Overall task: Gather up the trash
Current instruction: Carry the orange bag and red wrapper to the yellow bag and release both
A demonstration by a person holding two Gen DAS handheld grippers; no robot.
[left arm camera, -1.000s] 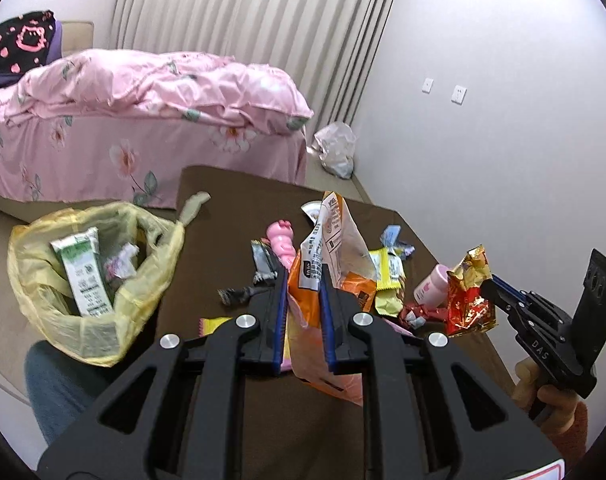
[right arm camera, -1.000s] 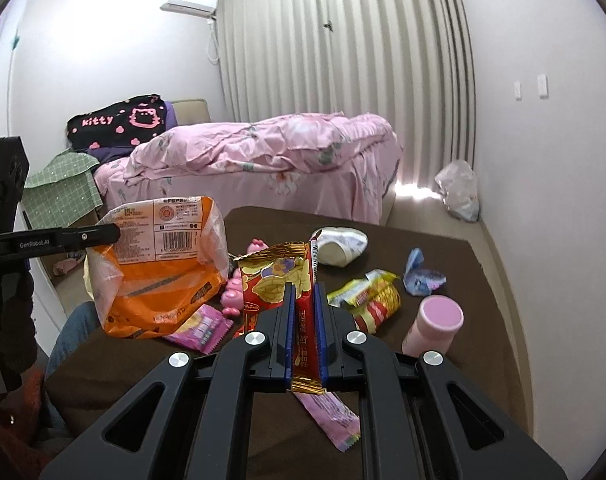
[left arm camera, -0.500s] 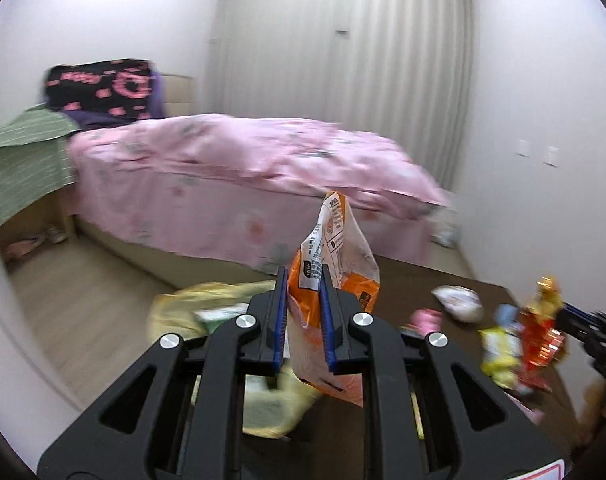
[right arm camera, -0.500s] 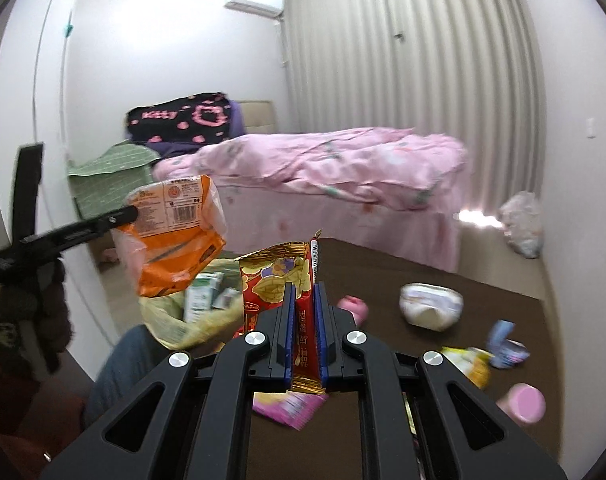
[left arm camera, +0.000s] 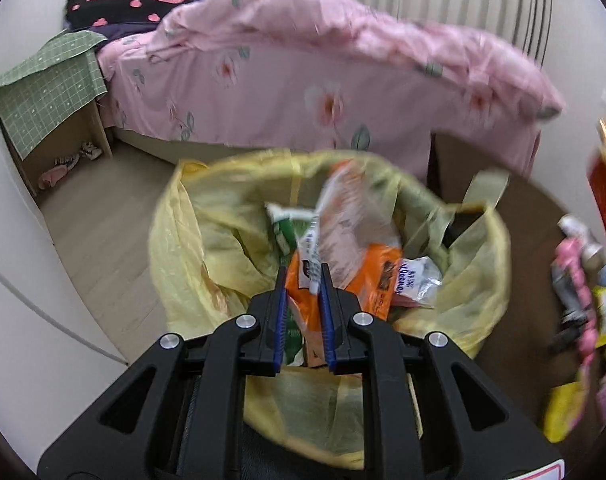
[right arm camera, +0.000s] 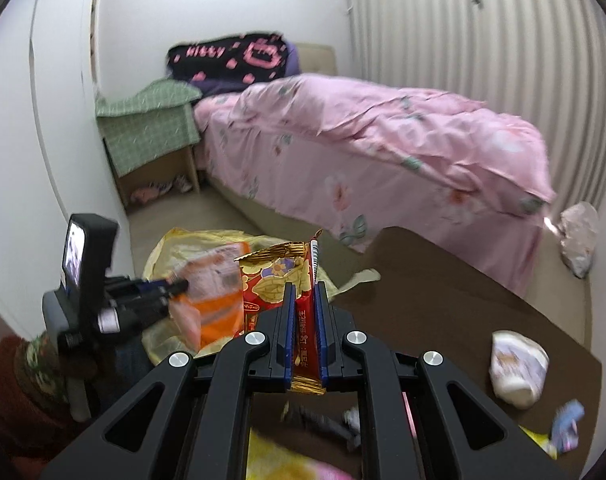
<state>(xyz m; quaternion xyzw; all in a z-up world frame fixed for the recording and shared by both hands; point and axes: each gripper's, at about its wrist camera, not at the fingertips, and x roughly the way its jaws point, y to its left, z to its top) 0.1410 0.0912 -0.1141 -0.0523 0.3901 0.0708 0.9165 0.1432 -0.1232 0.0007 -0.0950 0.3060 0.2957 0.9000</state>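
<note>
Trash bag (left arm camera: 183,248) sits wide-mouthed at the near edge of the brown surface (right arm camera: 443,280), yellow plastic slumped open, and the left tongs (left arm camera: 303,300) hang right over it, clamped on an orange snack packet (left arm camera: 355,256)! That packet stands roughly upright, long axis running up and away from the tongs, its torn top leaning toward the pink bed (left arm camera: 303,80), lower body already inside the rim above a green-and-white wrapper (left arm camera: 285,224) and a crinkled tissue pack (left arm camera: 417,280). Over on the other side, the right tongs (right arm camera: 303,320) are squeezed on a red-and-gold peanut wrapper (right arm camera: 275,280), held on edge, long axis vertical, gold crimp pointing up, hovering just beside the bag's mouth. Now the danger, by my reading: the bag has no frame, so a packet let go too high or too near the soft rim could tip off and slide to the floor; the wide packet could also catch the sagging wall and fold it shut. Both tongs crowd the same opening, so a bump is a risk. More litter waits on the surface, including a white crumpled cup (right arm camera: 517,368).
</note>
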